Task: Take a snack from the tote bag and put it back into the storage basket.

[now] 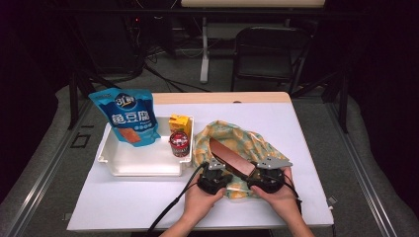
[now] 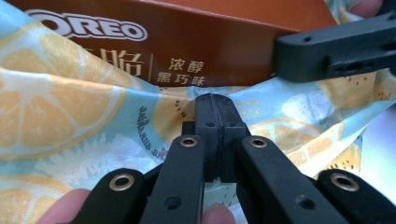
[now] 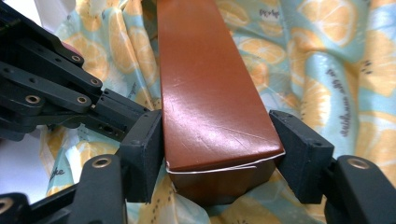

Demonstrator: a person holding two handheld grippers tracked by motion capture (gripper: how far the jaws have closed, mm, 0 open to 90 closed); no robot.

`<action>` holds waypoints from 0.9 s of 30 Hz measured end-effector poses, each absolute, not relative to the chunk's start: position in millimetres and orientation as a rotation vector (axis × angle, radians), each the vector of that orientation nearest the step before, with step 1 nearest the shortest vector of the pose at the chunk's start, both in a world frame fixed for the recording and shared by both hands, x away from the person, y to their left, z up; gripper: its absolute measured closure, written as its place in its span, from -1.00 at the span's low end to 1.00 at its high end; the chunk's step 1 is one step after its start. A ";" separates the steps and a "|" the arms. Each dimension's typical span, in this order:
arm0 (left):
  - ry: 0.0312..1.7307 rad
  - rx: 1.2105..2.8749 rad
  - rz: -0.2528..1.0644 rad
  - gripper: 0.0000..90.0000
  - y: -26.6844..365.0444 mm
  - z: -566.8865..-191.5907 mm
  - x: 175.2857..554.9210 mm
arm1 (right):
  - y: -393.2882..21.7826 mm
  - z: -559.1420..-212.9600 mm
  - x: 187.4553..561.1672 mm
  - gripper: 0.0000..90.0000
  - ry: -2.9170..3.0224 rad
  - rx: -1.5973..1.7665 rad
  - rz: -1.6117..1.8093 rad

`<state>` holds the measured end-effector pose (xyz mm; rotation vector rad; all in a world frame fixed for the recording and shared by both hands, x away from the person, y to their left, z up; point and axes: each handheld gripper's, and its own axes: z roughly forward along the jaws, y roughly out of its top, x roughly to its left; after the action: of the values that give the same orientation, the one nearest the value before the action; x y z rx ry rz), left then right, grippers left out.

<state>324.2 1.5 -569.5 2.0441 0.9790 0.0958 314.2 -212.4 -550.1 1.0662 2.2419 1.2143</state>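
High view: both hands rest at the near edge of the tabletop point(image 1: 306, 148), left gripper point(image 1: 213, 174) and right gripper point(image 1: 262, 174) side by side at the lemon-print bag point(image 1: 232, 136); the brown box point(image 1: 228, 158) juts from its mouth.

Left gripper view: jaws closed, pinching the bag's hem below the box point(image 2: 196, 42).

Right gripper view: jaws parted, flanking the box point(image 3: 210, 107) end; left pad touching, right pad just clear.

front table edge point(image 1: 197, 217): open for approach.
left side: white tray point(image 1: 143, 165), blue pouch point(image 1: 129, 116), can point(image 1: 179, 143) obstruct.
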 end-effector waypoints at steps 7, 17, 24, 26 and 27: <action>0.980 2.048 0.096 1.00 1.4 -569.4 324.2 | -203.8 -559.4 322.8 -0.18 2.270 1.096 1.168; 0.979 2.049 0.095 1.00 1.4 -569.4 324.1 | -202.8 -548.0 325.4 -0.23 2.214 1.088 1.205; 0.981 2.047 0.089 1.00 1.7 -569.6 324.4 | -198.8 -556.3 334.7 -0.21 2.259 1.101 1.171; 0.980 2.045 0.091 1.00 1.5 -569.7 324.4 | -198.7 -557.4 335.3 -0.19 2.268 1.105 1.161; 0.982 2.047 0.089 1.00 1.7 -569.6 324.4 | -198.8 -557.3 335.4 -0.14 2.274 1.103 1.160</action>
<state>324.4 1.7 -569.6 2.0468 0.9816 0.0894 335.4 -198.8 -557.3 1.1033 2.2743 1.1604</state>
